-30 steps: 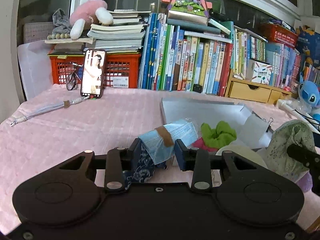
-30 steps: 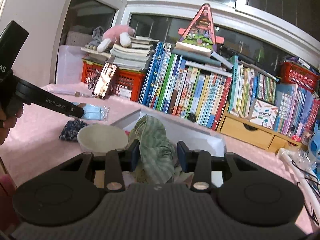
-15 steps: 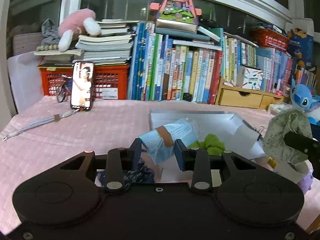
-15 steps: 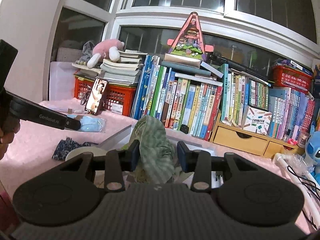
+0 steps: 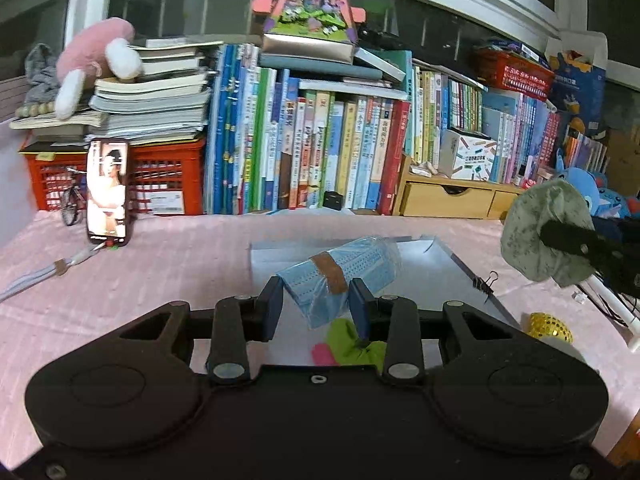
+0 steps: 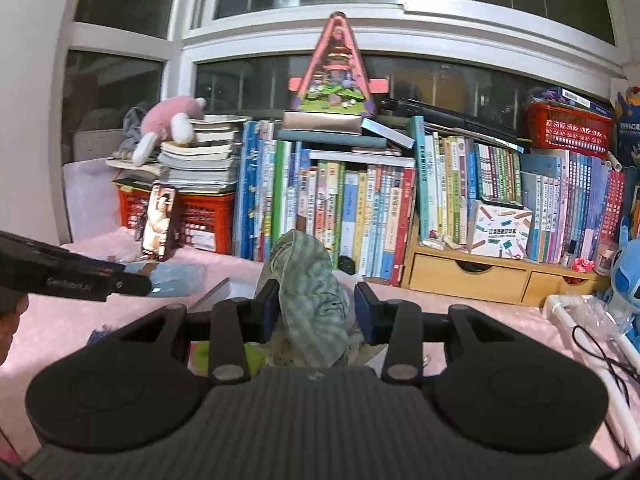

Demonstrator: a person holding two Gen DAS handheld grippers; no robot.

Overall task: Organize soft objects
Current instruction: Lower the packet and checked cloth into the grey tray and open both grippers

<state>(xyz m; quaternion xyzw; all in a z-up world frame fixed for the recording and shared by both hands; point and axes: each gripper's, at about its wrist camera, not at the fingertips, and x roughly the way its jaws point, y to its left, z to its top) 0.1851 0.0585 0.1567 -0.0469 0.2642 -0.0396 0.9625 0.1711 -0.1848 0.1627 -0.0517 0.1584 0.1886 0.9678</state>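
Note:
My left gripper [image 5: 317, 306] is shut on a blue pack of face masks [image 5: 340, 278] in clear plastic with a brown tape band, held in the air above the open grey box [image 5: 448, 276]. A green cloth [image 5: 352, 342] and a pink piece [image 5: 322, 354] lie in the box below it. My right gripper [image 6: 317, 306] is shut on a green checked cloth [image 6: 310, 300], also lifted. That cloth shows at the right of the left wrist view [image 5: 542, 232]. The left gripper's finger [image 6: 80, 278] with the mask pack [image 6: 172, 278] shows at the left of the right wrist view.
A pink cloth covers the table [image 5: 140, 280]. A row of books [image 5: 320, 152], a red crate [image 5: 160, 184], a propped phone [image 5: 108, 192] and a wooden drawer unit [image 5: 452, 196] stand at the back. A yellow ball [image 5: 550, 326] and a binder clip [image 5: 486, 282] lie right of the box.
Both grippers have risen with their loads. The mask pack left the table and now hangs over the box. The dark patterned cloth and the white bowl have dropped out of the left wrist view.

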